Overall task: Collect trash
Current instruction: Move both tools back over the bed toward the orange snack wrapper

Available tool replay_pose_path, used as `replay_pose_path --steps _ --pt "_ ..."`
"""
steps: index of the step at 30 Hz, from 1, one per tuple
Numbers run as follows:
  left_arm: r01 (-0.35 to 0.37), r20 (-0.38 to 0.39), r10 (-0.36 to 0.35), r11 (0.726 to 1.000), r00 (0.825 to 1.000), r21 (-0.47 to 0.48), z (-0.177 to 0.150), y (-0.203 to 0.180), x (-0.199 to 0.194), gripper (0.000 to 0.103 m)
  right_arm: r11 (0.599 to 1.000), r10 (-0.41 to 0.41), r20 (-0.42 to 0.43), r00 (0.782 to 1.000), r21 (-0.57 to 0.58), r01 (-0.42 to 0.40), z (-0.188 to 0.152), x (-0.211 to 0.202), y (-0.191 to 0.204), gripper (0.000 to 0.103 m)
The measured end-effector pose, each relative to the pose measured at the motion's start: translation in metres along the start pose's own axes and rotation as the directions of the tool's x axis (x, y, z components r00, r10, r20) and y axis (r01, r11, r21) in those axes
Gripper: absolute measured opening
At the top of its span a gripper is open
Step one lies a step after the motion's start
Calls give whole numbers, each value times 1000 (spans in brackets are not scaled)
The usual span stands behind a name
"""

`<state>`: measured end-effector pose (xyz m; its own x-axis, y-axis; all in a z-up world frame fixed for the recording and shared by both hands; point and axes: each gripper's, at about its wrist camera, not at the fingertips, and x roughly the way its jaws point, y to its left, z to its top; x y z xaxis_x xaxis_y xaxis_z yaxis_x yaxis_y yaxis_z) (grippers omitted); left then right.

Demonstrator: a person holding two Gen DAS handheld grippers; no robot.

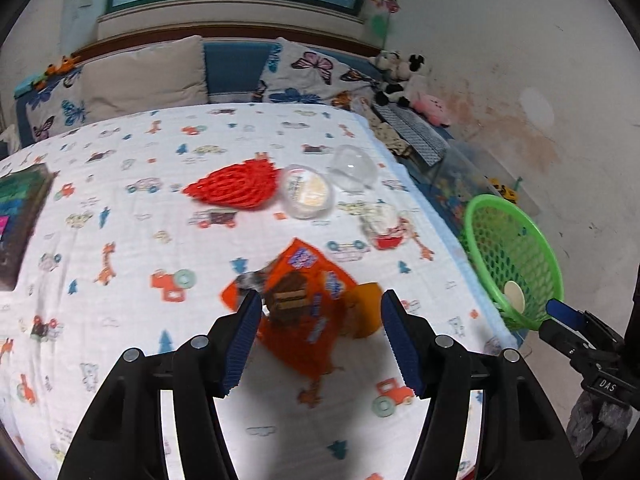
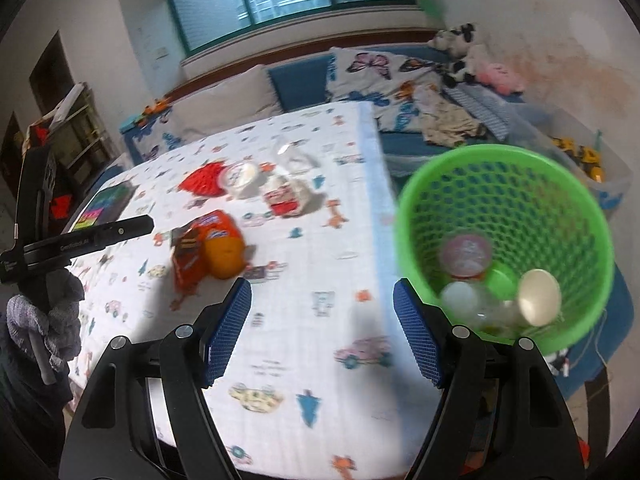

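Observation:
An orange snack wrapper [image 1: 308, 304] lies on the patterned tablecloth with an orange round piece [image 1: 366, 310] beside it. My left gripper [image 1: 318, 338] is open just above and in front of the wrapper, jaws either side of it. The wrapper also shows in the right wrist view [image 2: 200, 248]. A green mesh basket [image 2: 508, 248] hangs off the table's right edge and holds cups and lids. My right gripper [image 2: 322, 330] is open and empty over the table edge, left of the basket. A red mesh piece [image 1: 236, 186], a clear lidded cup [image 1: 306, 196], a clear dome lid [image 1: 354, 168] and a small red-and-white cup [image 1: 384, 228] lie further back.
A dark tablet-like board [image 1: 20, 216] lies at the table's left edge. Behind the table is a blue couch with cushions [image 1: 140, 76] and plush toys [image 1: 404, 80]. A clear storage bin [image 2: 576, 152] with toys stands right of the table, by the wall.

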<state>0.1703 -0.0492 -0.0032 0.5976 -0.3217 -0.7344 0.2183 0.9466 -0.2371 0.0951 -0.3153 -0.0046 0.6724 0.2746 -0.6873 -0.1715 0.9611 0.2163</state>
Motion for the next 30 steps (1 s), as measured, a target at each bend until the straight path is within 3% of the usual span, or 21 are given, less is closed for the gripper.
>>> replay_pose_path --steps 18,30 --pt "-44 2 44 998 999 -53 -17 36 -10 65 991 120 -92 988 -43 -125 6 75 57 73" --pt "-66 -8 65 995 998 -80 -22 52 -10 68 986 160 -138 977 -24 -165 12 119 71 65"
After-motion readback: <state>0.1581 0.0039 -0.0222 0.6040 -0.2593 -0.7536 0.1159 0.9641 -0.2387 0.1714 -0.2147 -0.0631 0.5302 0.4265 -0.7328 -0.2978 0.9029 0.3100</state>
